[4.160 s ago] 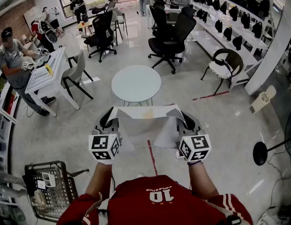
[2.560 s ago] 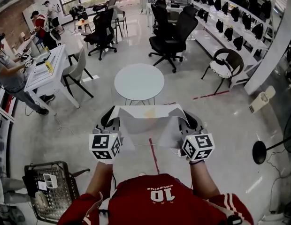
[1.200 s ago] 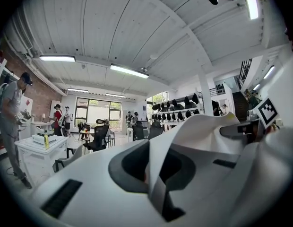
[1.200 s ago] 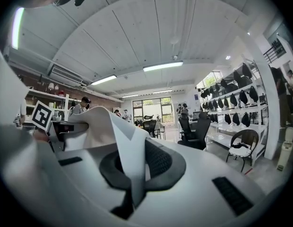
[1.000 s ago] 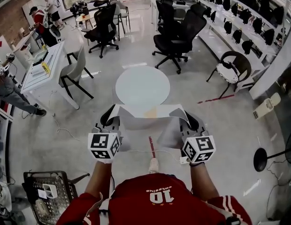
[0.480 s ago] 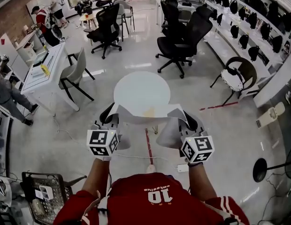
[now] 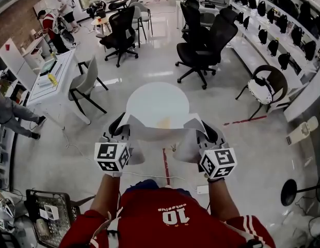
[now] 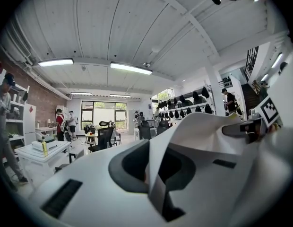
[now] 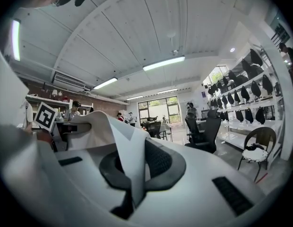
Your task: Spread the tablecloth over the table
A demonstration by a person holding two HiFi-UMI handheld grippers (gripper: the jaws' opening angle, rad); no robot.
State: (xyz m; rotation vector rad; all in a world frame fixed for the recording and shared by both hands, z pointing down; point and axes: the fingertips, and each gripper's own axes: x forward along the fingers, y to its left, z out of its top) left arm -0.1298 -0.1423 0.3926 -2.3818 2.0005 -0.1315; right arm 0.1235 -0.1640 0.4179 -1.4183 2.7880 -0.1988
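While the left gripper [image 7: 120, 127] and right gripper [image 7: 205, 130] pinch the tablecloth [image 7: 159, 129], the table [image 7: 155, 99] has drawn nearer, its near edge reached; draping's next.

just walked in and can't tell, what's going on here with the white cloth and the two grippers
A person in a red shirt holds a gripper in each hand. The left gripper and the right gripper are each clamped on an edge of a white tablecloth, which hangs stretched between them. The round white table stands just ahead of the cloth and is bare, so the cloth is not yet spread over it.
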